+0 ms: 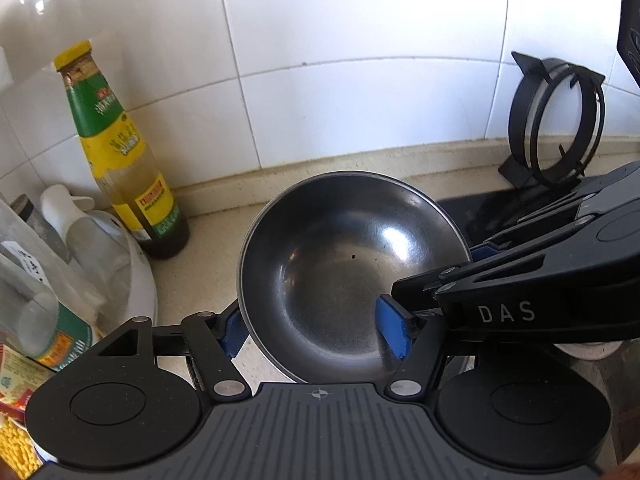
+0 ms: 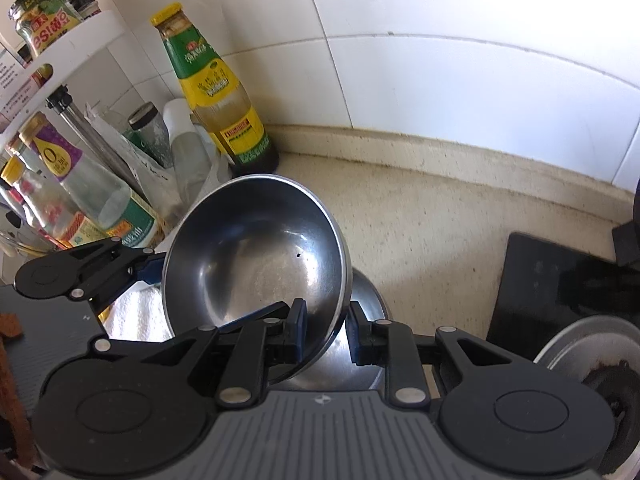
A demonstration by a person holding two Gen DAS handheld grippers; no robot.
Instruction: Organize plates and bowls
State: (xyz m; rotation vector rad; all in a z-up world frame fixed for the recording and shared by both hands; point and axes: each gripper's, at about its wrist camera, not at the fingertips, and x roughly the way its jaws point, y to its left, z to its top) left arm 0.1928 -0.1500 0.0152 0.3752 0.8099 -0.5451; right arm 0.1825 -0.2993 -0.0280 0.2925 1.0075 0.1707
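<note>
Gripping the rim of the steel bowl (image 1: pixel 348 272) from both sides, you held it tilted above the speckled tabletop (image 2: pixel 432 232), its hollow facing the cameras. Your left hand-held gripper (image 1: pixel 314 330) had its blue pads set wide, one outside the bowl's left wall and the other inside the hollow; whether they actually pressed the metal I could not tell. Your right hand-held gripper (image 2: pixel 326 330) straddled the bowl's lower right rim, one pad inside and one outside, with a small gap at the outer pad, so a firm clamp was not certain either. Directly beneath the tilted bowl sat a second steel bowl (image 2: pixel 360 364) on the tabletop. A tall sauce bottle (image 1: pixel 120 156) with a yellow cap stood upright against the white tiled wall (image 1: pixel 360 40), behind and to the left of the bowl. A black stove ring (image 1: pixel 556 124) leaned upright near the wall at the right.
</note>
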